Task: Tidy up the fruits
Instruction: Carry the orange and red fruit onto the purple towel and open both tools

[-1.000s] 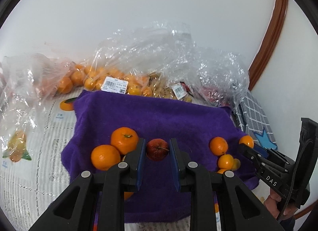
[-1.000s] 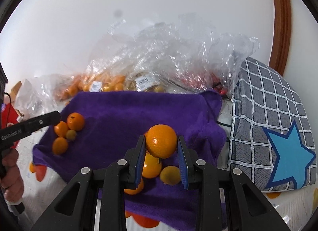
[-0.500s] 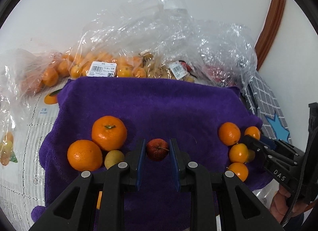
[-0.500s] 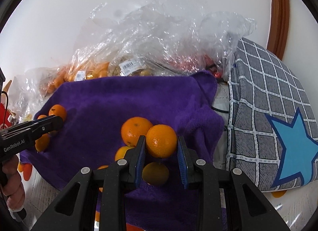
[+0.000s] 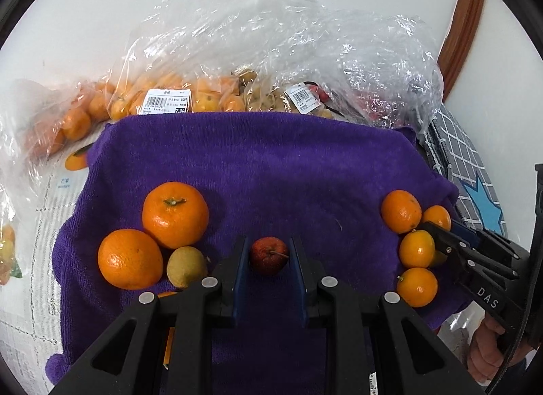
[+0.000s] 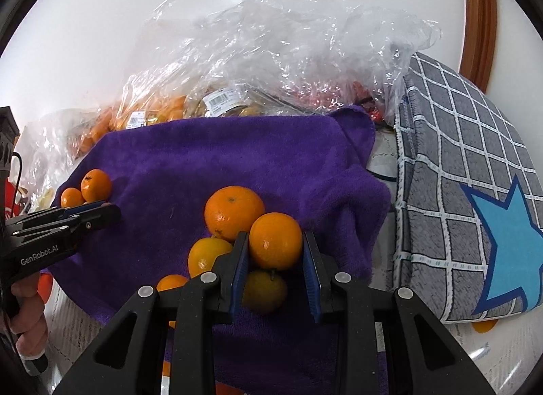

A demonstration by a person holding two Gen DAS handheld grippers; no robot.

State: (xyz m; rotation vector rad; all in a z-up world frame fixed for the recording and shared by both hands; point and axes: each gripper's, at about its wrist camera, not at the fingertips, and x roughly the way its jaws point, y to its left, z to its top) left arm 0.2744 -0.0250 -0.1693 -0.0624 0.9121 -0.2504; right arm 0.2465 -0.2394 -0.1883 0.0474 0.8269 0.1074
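My left gripper [image 5: 268, 254] is shut on a small red fruit [image 5: 268, 255] and holds it low over the purple towel [image 5: 271, 164]. Two big oranges [image 5: 174, 213] and a yellow-green fruit [image 5: 186, 266] lie on the towel to its left. Several small oranges [image 5: 401, 211] lie at the towel's right edge, next to my right gripper seen from the side. My right gripper [image 6: 275, 249] is shut on an orange [image 6: 275, 240] just above a pile of an orange [image 6: 234, 212], a yellow-orange fruit [image 6: 208, 255] and a yellow-green fruit [image 6: 264, 289].
Clear plastic bags [image 5: 237, 55] of oranges and other fruit lie along the white wall behind the towel. A grey checked cushion with a blue star [image 6: 475, 191] lies right of the towel. A printed tablecloth [image 5: 30, 225] shows at the left.
Both grippers have moved forward and lower over the towel, each still holding its fruit. The fruit piles look larger and closer now.
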